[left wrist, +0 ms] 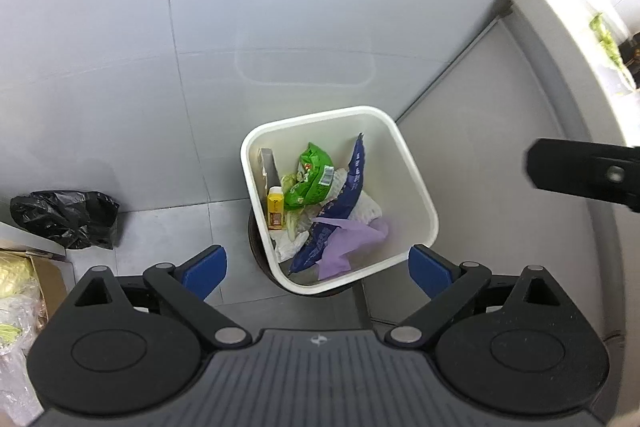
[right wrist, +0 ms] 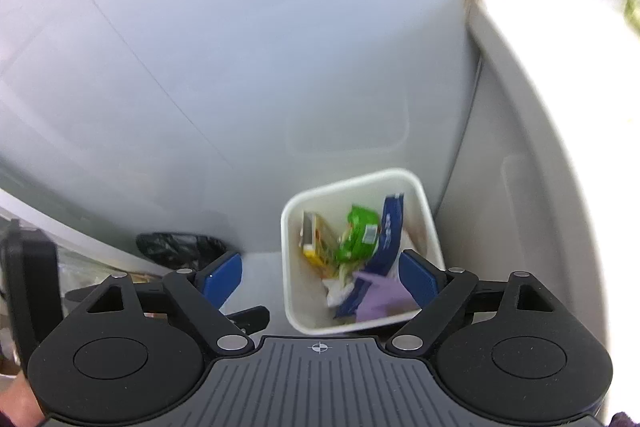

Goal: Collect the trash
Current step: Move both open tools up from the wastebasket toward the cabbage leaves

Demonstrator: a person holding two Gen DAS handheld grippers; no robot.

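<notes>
Both tools hang empty with jaws spread wide: left tool (left wrist: 318,269) and right tool (right wrist: 320,277) above the white bin (left wrist: 416,195), which holds wrappers. Drop looks done; next, fetching more trash.

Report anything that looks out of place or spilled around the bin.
Nothing has spilled: the wrappers, carton and purple glove all lie inside the white bin. One oddity: a crumpled black bag sits loose on the floor to the bin's left, by the wall, not in it.

Grey tiled floor (left wrist: 168,227) with a white trash bin (left wrist: 416,187) and, well apart, a crumpled black bag (left wrist: 66,217).
</notes>
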